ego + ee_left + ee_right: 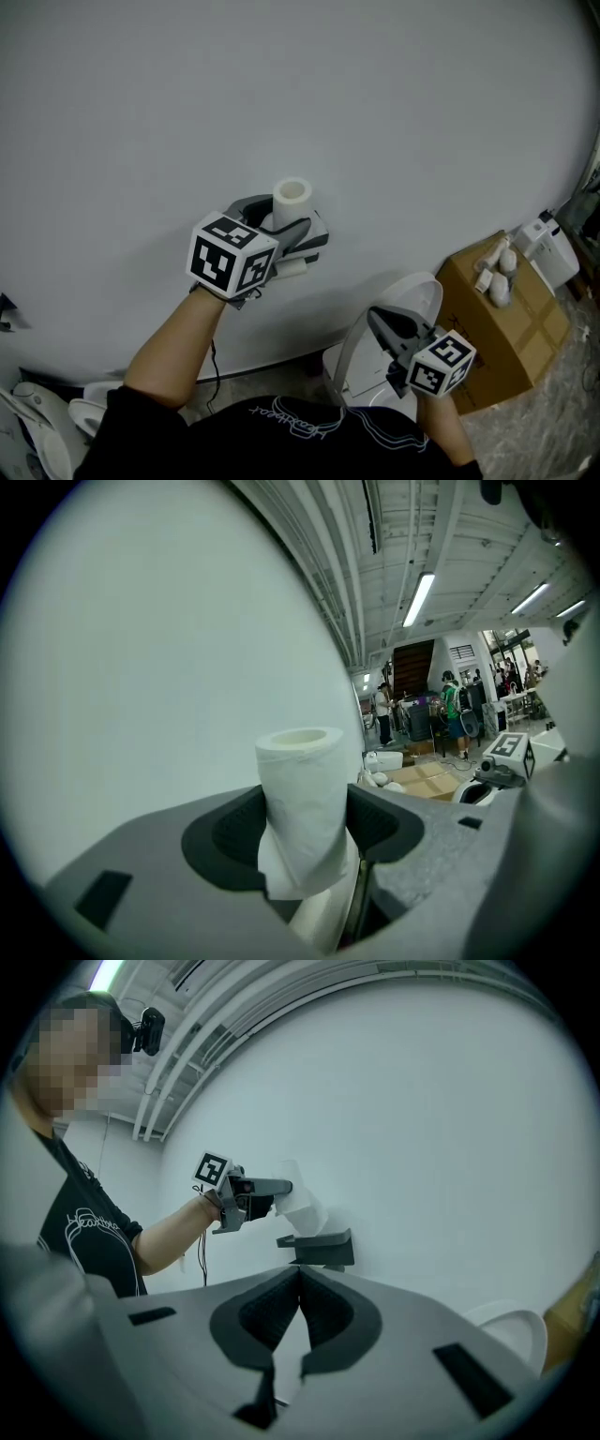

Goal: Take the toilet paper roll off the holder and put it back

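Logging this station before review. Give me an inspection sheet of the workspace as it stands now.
Surface: white wall, bare.
Job's things: toilet paper roll tilted just above the dark holder.
Clutter: cardboard box with white items on top.
Grippers: left gripper shut on the roll; right gripper shut, empty.
Cables: thin black cable hanging by the left forearm.
Surroundings: white toilet below.

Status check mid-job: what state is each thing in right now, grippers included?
White toilet paper roll: gripped just above the holder, loose end hanging.
Left gripper: shut on the roll.
Dark grey wall holder: directly below the roll; contact unclear.
Right gripper: shut, empty.
White toilet lid: raised.
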Demonstrator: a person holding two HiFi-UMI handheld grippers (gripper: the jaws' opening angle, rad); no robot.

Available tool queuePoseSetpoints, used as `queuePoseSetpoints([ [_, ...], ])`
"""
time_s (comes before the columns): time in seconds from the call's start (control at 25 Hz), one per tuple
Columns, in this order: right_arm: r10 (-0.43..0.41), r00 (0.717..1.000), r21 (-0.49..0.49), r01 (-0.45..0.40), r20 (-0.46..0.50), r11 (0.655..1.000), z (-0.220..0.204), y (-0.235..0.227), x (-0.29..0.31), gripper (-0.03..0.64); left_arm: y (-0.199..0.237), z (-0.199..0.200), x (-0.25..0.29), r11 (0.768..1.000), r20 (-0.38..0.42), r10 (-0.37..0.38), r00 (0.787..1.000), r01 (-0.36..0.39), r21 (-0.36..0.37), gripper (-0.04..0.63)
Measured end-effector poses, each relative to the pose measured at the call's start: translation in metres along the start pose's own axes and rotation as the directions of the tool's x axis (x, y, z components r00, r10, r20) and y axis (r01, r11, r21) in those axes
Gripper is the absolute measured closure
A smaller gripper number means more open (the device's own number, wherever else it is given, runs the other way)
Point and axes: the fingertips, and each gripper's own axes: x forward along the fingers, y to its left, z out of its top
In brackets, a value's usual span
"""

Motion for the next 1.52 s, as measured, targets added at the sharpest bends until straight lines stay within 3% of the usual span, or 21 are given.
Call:
queuePoseSetpoints([
  [0.2,0.004,1.0,-0.013,-0.004,0.003,1.0,-0.001,0.019,-0.015,0.615,-0.031,0.011,-0.029,0.999,0.036,-0.022,0.999,0.021,0.025,0.333],
  [0.56,0.013,1.0,-0.01,-0.013,-0.002,1.0,-0.009,0.047,-0.035,0.615,-0.082,0.002,-0.069,0.997,0.066,-0.075,0.995,0.076,-0.014,0.333],
  [0.76,0.012,1.0,0.003,-0.012,-0.012,1.0,-0.021,0.059,-0.044,0.615,-0.101,-0.025,-0.079,0.997,0.037,-0.072,0.997,0.073,-0.036,0.333],
  [1.24,-0.022,0.999,0.047,0.024,-0.04,0.999,-0.045,0.07,-0.051,0.615,-0.139,-0.104,-0.091,0.973,0.001,-0.13,0.992,0.127,-0.191,0.333],
  [1.52,-0.041,0.998,0.059,0.044,-0.05,0.997,-0.053,0.072,-0.054,0.615,-0.158,-0.133,-0.094,0.964,-0.029,-0.157,0.987,0.146,-0.223,0.333],
])
